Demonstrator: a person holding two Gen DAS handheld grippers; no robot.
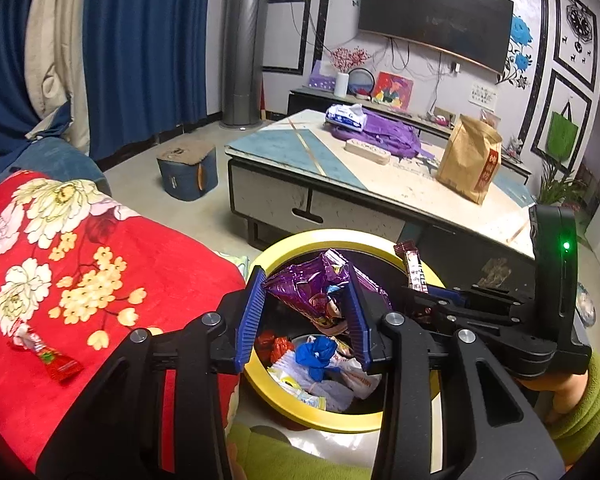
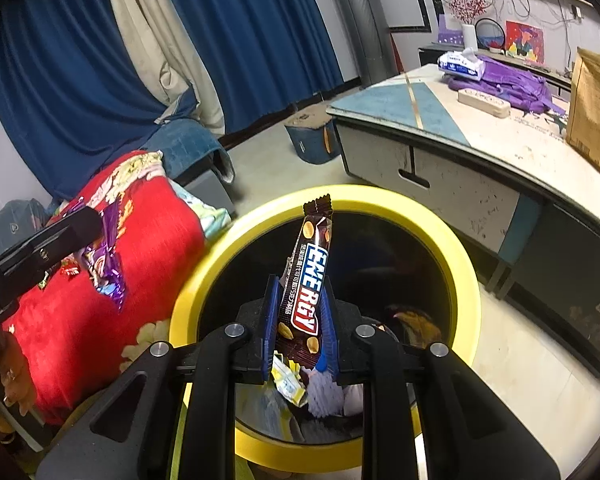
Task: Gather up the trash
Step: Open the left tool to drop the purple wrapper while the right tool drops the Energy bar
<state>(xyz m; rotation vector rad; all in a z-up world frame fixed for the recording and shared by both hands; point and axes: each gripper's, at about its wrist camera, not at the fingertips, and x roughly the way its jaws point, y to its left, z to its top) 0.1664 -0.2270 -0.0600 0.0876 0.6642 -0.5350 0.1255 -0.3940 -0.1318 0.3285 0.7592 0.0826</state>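
Observation:
My left gripper (image 1: 306,286) is shut on a crumpled purple snack wrapper (image 1: 320,286) and holds it over the yellow-rimmed trash bin (image 1: 296,240). The bin holds several wrappers, among them a blue one (image 1: 316,354). My right gripper (image 2: 300,284) is shut on a brown ENERGY bar wrapper (image 2: 310,280), upright over the same bin (image 2: 380,196); it also shows in the left wrist view (image 1: 414,268). A small red candy wrapper (image 1: 54,360) lies on the red flowered blanket (image 1: 80,280). The left gripper with the purple wrapper (image 2: 108,260) shows at the left of the right wrist view.
A low coffee table (image 1: 340,176) stands beyond the bin with a brown paper bag (image 1: 470,160), purple cloth (image 1: 384,132) and a tissue pack (image 1: 346,116). A small blue stool (image 1: 188,172) stands on the floor. Blue curtains (image 1: 140,48) hang behind.

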